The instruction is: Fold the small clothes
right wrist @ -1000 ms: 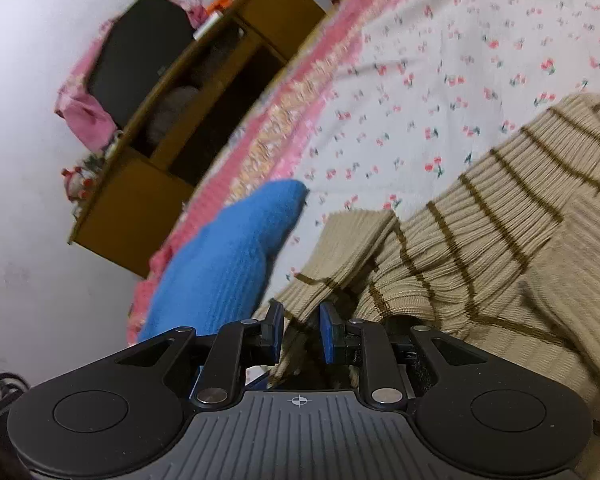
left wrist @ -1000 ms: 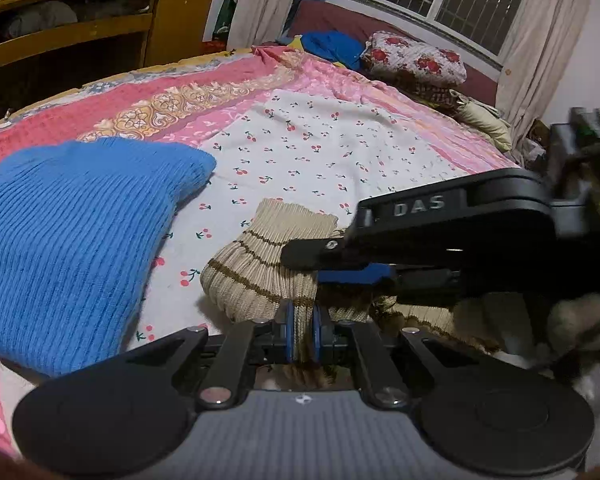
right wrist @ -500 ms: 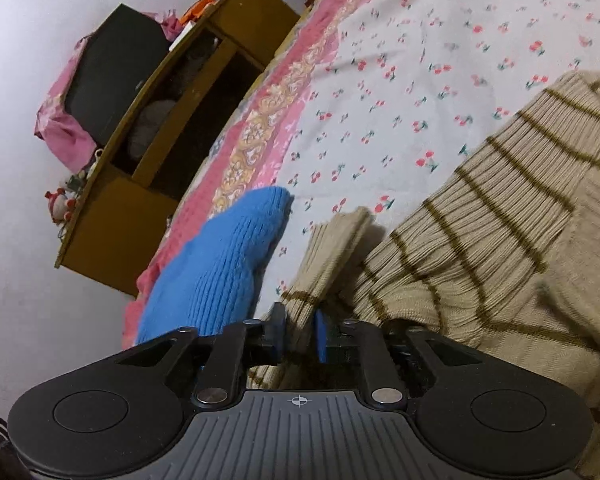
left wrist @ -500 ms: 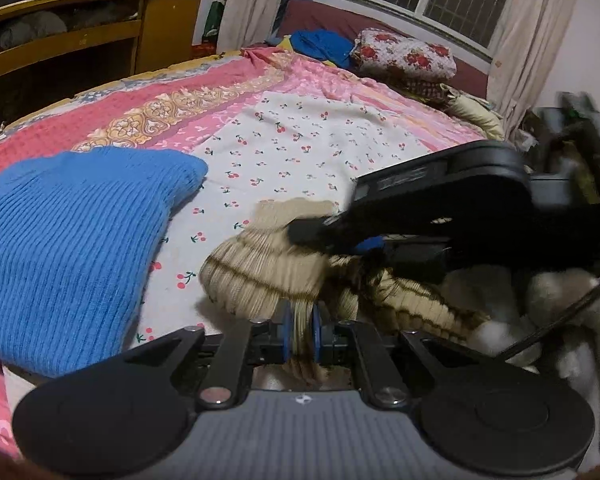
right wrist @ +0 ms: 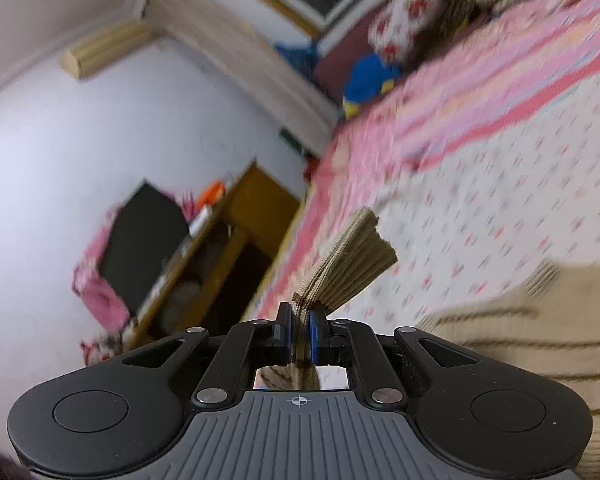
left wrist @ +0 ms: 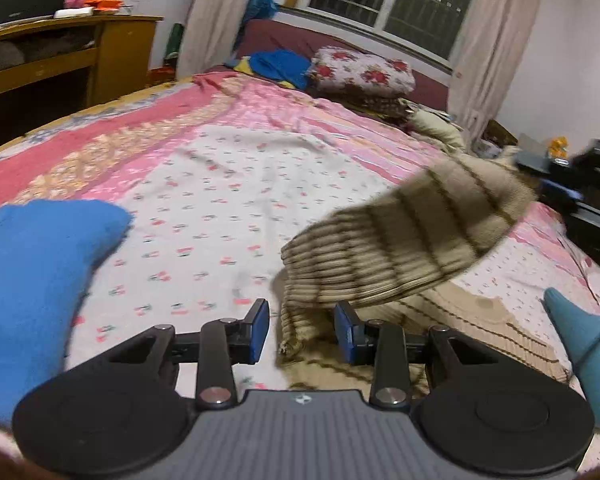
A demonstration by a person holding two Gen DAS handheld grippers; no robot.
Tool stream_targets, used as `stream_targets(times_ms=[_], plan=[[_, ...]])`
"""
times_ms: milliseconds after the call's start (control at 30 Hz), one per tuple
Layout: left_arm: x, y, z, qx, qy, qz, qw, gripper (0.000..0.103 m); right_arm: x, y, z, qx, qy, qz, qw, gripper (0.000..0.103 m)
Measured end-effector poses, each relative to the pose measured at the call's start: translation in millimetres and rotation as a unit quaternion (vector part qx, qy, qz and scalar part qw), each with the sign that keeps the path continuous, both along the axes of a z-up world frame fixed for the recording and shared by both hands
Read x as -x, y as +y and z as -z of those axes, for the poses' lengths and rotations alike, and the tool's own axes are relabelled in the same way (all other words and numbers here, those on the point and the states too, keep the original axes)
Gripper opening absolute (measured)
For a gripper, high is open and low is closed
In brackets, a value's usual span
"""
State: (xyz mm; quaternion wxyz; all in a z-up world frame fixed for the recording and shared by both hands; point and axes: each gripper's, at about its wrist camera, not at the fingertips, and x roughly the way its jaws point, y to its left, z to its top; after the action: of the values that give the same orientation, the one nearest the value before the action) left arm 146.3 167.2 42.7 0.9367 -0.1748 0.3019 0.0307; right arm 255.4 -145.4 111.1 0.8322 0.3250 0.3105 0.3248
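Striped sweater [left wrist: 404, 240] mid-fold, sleeve pinched in right tool [right wrist: 300, 334] and lifted over bed [left wrist: 228, 200], left tool [left wrist: 302, 330] spread, folds still pending.

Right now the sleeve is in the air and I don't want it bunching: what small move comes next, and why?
Probably carry the right claw across and lower the striped sleeve onto the sweater body. The right claw is shut on the cuff, the sleeve hangs lifted above the bed, and the left claw is open.
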Motion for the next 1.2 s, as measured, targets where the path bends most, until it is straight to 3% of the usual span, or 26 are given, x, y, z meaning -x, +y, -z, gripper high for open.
stream_targets(times_ms=[233, 367, 567, 733, 1000, 1133, 1200], plan=[[-35, -38, 10, -0.026, 0.018, 0.038, 0.9988, 0.041, 33, -84, 10, -0.013, 0.005, 0.088, 0.996, 0.009], [-56, -54, 28, -0.042, 0.044, 0.044, 0.9971, 0.041, 57, -100, 44, 0.045, 0.03, 0.13, 0.99, 0.009], [-57, -64, 41, -0.076, 0.065, 0.053, 0.9936, 0.041, 69, -98, 98, 0.12, 0.078, 0.135, 0.981, 0.01], [-55, -60, 36, -0.071, 0.065, 0.052, 0.994, 0.042, 75, -108, 115, 0.108, 0.104, 0.14, 0.979, 0.013], [-50, -65, 28, -0.07, 0.051, 0.061, 0.9944, 0.042, 91, -125, 105, 0.092, 0.103, 0.151, 0.979, 0.016], [-54, -69, 30, -0.07, 0.056, 0.063, 0.994, 0.042, 91, -136, 111, 0.062, 0.126, 0.156, 0.978, 0.029], [-55, -72, 30, -0.074, 0.057, 0.066, 0.9934, 0.042, 86, -139, 114, 0.043, 0.136, 0.159, 0.977, 0.029]])
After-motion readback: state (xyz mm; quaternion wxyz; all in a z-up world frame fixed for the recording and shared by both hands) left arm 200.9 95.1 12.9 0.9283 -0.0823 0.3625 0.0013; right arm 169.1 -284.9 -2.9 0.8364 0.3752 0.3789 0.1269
